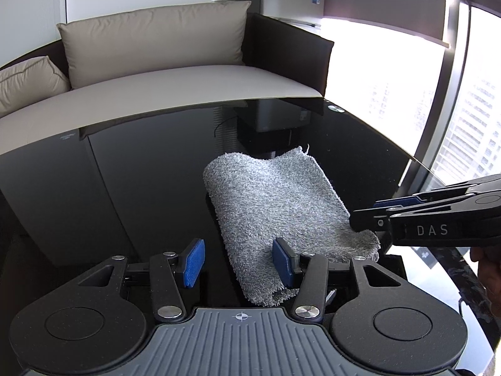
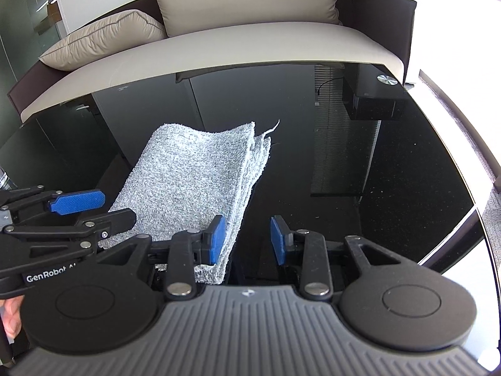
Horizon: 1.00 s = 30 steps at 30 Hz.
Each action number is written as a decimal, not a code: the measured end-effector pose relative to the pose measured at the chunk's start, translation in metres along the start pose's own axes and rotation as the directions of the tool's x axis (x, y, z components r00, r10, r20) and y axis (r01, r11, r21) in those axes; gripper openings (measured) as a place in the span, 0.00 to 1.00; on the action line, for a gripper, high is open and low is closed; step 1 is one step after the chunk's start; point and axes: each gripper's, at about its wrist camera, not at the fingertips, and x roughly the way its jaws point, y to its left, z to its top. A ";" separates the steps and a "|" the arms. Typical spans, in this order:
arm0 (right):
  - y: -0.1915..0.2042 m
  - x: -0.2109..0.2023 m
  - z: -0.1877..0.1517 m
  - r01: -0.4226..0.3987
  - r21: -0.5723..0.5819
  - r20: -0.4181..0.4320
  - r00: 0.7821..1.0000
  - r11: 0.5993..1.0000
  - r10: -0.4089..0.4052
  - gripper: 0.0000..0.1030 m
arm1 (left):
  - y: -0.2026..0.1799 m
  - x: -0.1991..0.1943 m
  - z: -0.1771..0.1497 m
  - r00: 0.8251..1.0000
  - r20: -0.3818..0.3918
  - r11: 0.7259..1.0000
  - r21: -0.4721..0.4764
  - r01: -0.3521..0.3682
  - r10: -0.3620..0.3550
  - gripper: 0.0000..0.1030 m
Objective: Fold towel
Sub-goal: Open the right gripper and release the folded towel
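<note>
Hovering open-fingered grippers beside towel

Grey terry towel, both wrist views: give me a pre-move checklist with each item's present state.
1. Grey terry towel already folded into layers on the glossy black table: ok.
2. Left tool open, holding nothing: ok.
3. Right tool open, holding nothing: ok.
4. Stacked edges aligned at the far right corner: not ok, layers fan out.
5. Towel lying flat: not ok, it ripples.
6. Table space right of the towel free: ok.
</note>
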 end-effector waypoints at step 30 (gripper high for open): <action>0.011 -0.005 -0.010 0.024 -0.085 -0.010 1.000 0.996 -0.025 0.40 | -0.005 0.002 -0.001 1.000 -0.020 1.000 -0.017 -0.010 0.009 0.44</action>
